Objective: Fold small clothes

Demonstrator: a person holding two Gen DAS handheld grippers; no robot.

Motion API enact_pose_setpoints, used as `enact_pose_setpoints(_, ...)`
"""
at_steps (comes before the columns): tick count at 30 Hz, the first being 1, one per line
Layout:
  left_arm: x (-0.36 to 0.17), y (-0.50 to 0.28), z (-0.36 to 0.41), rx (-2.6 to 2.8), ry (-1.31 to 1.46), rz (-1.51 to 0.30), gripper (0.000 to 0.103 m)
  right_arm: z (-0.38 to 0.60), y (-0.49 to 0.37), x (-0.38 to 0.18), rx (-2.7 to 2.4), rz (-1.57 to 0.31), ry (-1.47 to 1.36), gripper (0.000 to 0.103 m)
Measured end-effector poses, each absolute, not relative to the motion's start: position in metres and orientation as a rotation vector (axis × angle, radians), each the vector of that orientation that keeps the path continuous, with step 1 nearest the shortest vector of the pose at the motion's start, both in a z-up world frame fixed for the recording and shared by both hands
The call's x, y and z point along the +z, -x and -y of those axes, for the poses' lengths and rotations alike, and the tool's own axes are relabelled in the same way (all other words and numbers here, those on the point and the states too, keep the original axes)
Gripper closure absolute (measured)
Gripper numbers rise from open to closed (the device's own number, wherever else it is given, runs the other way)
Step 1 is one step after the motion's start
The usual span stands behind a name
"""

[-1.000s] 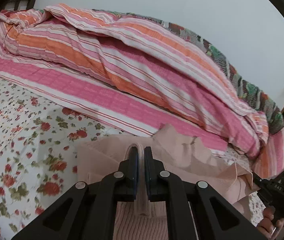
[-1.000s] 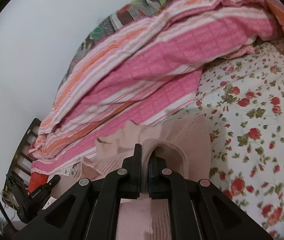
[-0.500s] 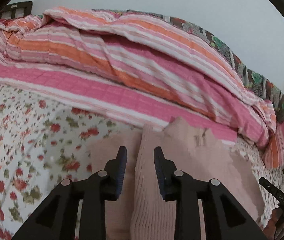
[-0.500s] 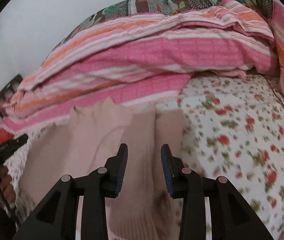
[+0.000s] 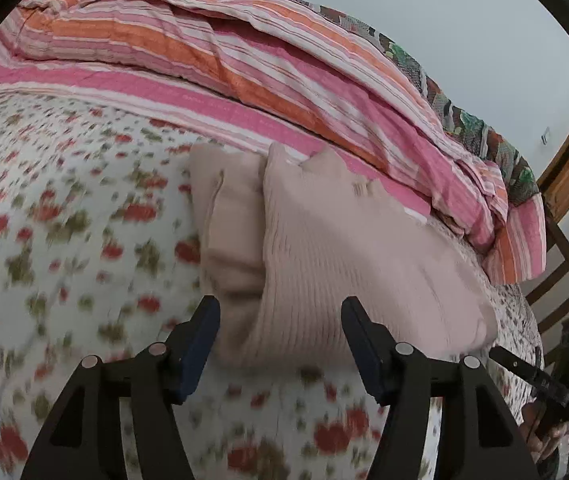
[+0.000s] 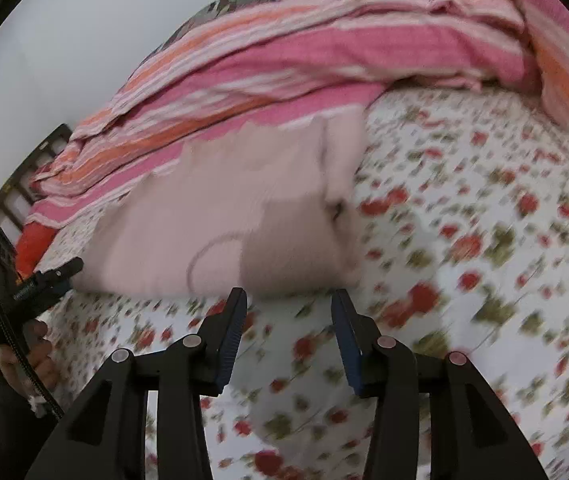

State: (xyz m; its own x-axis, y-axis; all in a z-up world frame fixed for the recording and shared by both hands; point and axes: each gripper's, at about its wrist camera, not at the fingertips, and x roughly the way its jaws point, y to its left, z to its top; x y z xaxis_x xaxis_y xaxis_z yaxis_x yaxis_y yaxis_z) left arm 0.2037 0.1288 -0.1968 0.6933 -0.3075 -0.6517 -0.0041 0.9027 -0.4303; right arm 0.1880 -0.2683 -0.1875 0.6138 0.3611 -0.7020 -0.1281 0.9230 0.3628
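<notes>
Left wrist view: pale pink knit garment [image 5: 324,256] lies folded on the flowered bedsheet [image 5: 64,240], let go by both tongs.

Left tongs [image 5: 280,344] have just been opening; the garment's near edge lies between the parted jaws, pads clear of it. Right tongs [image 6: 288,328] have also been opening, released and empty, with the garment [image 6: 224,216] just ahead of the tips. Beyond it lies a pink and orange striped quilt [image 5: 244,64]. Much of the right view is blurred.

Both grippers were black, left gripper [image 5: 280,334] and right gripper [image 6: 288,320]. Each had dark blue ribbed pads and silver round screws. A black cable [image 6: 12,328] ran at the lower left.
</notes>
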Motion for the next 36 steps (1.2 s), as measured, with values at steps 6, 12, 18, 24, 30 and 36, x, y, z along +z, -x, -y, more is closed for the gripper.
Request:
enact_pose_setpoints(6,-0.209,-0.187,-0.133,-0.214,0.481,-0.812,0.042,0.260,-0.189,-0.196,0.282,-0.862,-0.323,0.053)
enact_pose_setpoints(12,-0.218,-0.199,-0.128,-0.238,0.545,-0.805,0.042,0.273,-0.207,-0.208,0.264,-0.833,-0.519,0.051)
enact_pose_setpoints(18,-0.220,-0.221,-0.130,-0.206,0.626,-0.794,0.052,0.277,-0.230,-0.211,0.198,-0.811,-0.626,0.058)
enact_pose_setpoints(24,-0.224,-0.224,-0.141,-0.171,0.706,-0.799,0.090,0.274,-0.242,-0.213,0.174,-0.839,-0.607,0.093)
enact_pose_setpoints(30,-0.213,-0.193,-0.130,-0.149,0.607,-0.772,0.093,0.277,-0.215,-0.201,0.184,-0.793,-0.604,0.095)
enact_pose_setpoints(36,-0.205,-0.151,-0.126,-0.150,0.588,-0.772,0.093,0.281,-0.178,-0.190,0.217,-0.782,-0.569,0.095)
